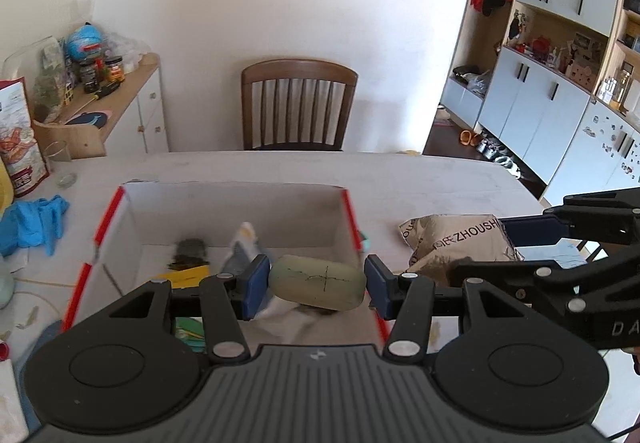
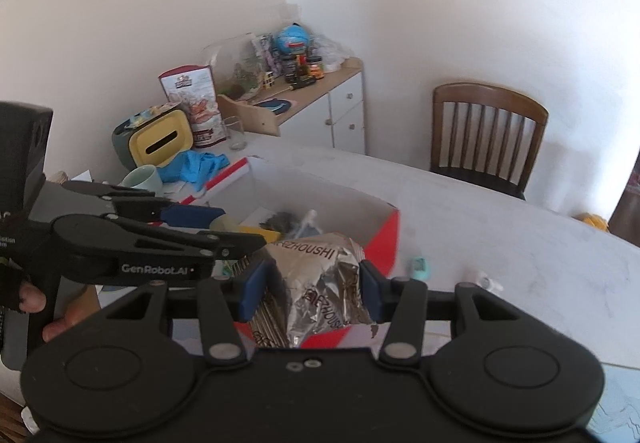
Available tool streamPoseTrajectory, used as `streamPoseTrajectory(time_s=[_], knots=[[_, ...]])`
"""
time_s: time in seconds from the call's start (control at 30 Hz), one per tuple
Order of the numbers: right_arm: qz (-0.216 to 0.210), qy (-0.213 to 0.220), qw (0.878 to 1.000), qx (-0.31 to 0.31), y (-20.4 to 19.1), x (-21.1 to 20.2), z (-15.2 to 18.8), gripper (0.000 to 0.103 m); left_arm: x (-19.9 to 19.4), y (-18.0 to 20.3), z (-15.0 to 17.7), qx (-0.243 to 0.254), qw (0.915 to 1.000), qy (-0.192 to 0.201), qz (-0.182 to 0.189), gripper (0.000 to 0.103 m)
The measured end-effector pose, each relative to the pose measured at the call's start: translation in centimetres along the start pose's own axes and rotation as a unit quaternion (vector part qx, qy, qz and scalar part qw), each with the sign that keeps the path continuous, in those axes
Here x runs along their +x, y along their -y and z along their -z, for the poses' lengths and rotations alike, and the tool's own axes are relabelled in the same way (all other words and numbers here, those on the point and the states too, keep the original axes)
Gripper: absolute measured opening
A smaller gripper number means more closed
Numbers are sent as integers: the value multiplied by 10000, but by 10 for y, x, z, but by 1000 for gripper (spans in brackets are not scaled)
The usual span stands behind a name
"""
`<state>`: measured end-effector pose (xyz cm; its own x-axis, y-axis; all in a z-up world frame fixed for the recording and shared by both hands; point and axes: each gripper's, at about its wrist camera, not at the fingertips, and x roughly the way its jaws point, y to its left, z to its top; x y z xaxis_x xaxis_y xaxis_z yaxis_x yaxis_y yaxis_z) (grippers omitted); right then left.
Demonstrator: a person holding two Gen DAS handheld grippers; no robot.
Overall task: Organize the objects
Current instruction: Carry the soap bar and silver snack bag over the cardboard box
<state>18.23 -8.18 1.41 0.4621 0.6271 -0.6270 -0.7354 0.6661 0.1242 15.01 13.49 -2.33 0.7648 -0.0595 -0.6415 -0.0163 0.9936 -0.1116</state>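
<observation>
My left gripper is shut on a pale green oblong case and holds it over the near right part of an open red-and-white cardboard box. The box holds a dark scrubber, a yellow item and some cloth. My right gripper is shut on a crinkled brown-and-silver snack bag and holds it above the box's near right corner. In the left wrist view the bag and right gripper sit just right of the box. The left gripper shows in the right wrist view.
Blue gloves, a glass, a food bag and a mint mug crowd the table's left side. A small teal item lies right of the box. A wooden chair stands behind the table.
</observation>
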Motion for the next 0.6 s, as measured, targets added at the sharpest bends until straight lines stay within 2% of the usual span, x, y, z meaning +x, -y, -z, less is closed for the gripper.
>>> streamPoseTrajectory(time_s=[0.4, 0.6], knots=[[71, 14, 9997, -231, -36, 54, -12, 48, 20, -68, -2, 6, 9995, -111, -279, 52], [224, -243, 9991, -255, -37, 90, -11, 48, 44, -97, -2, -66, 9988, -346, -347, 52]])
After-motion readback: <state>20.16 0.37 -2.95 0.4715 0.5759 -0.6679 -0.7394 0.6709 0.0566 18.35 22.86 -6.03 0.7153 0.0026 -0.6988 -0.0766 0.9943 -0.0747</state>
